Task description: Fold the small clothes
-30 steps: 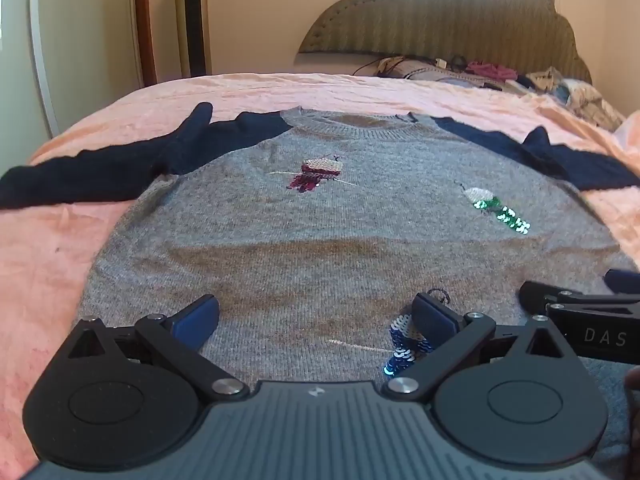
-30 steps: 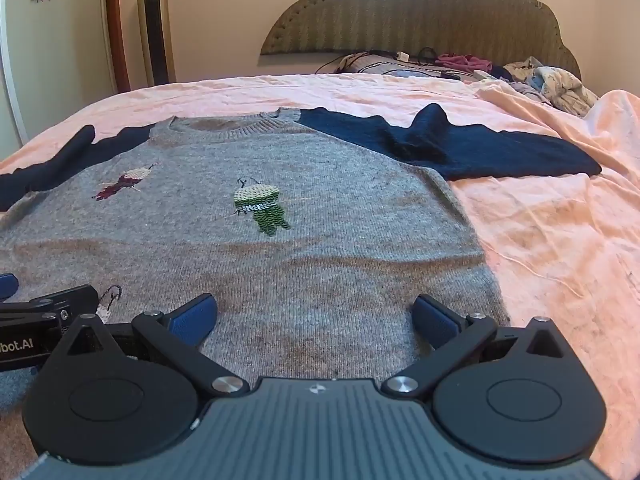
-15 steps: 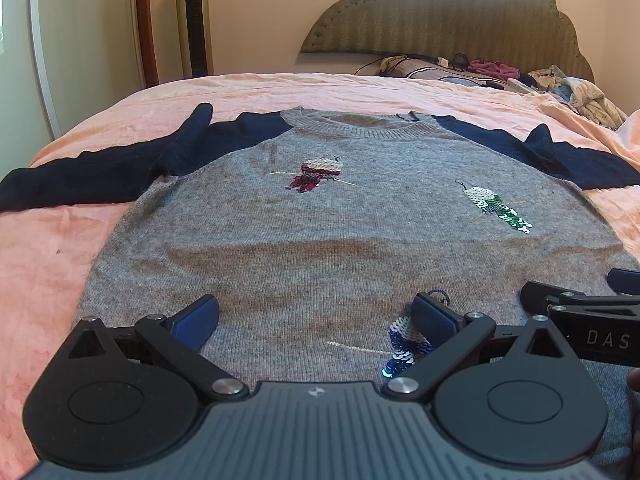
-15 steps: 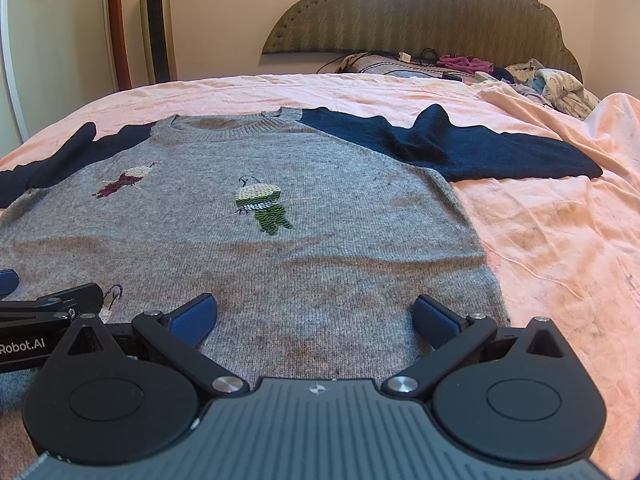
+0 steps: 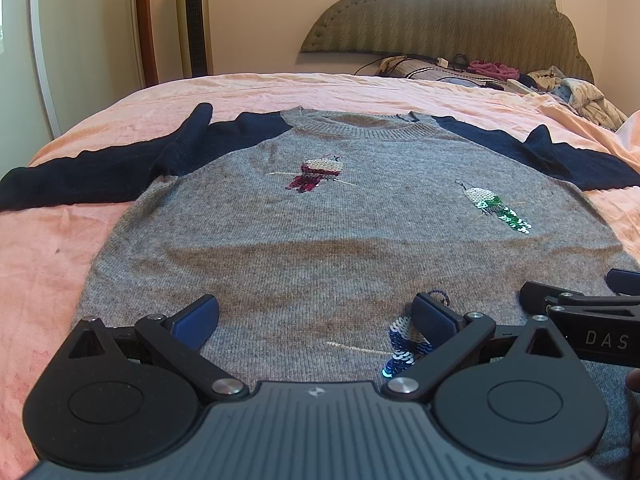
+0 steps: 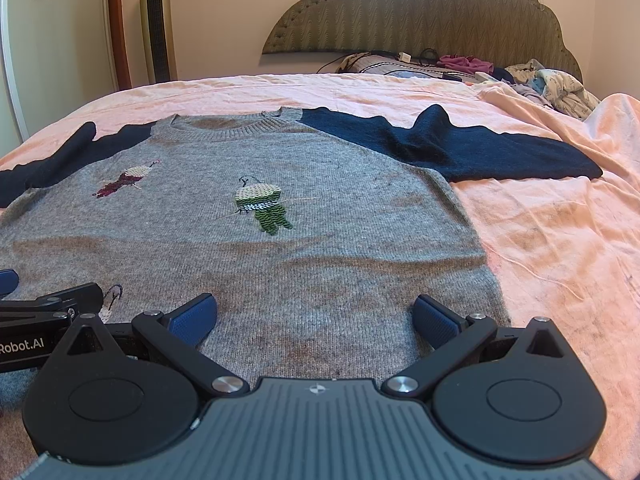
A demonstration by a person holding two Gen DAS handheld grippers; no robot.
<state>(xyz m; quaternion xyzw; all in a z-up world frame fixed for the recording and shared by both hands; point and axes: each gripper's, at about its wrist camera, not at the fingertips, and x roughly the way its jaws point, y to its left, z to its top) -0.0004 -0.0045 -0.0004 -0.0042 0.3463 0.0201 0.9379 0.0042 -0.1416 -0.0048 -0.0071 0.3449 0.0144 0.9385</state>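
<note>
A grey knit sweater (image 5: 320,240) with navy sleeves and sequin birds lies flat, front up, on the pink bedsheet (image 5: 48,264); it also shows in the right wrist view (image 6: 320,248). Its sleeves (image 5: 100,172) (image 6: 480,152) spread out to both sides. My left gripper (image 5: 316,318) is open and empty over the sweater's lower hem, near the blue sequin bird (image 5: 404,344). My right gripper (image 6: 316,318) is open and empty over the hem's right part. Each gripper shows at the edge of the other's view (image 5: 580,312) (image 6: 40,312).
A padded headboard (image 5: 440,20) stands at the far end, with a pile of loose clothes and cables (image 5: 520,80) below it. A tower fan (image 5: 194,20) and a white door stand at the far left. Pink sheet (image 6: 560,260) lies to the sweater's right.
Both grippers have stayed open over the hem. Both views have tilted up slightly, so the sweater sits a little lower in them; the sweater itself has not moved.
</note>
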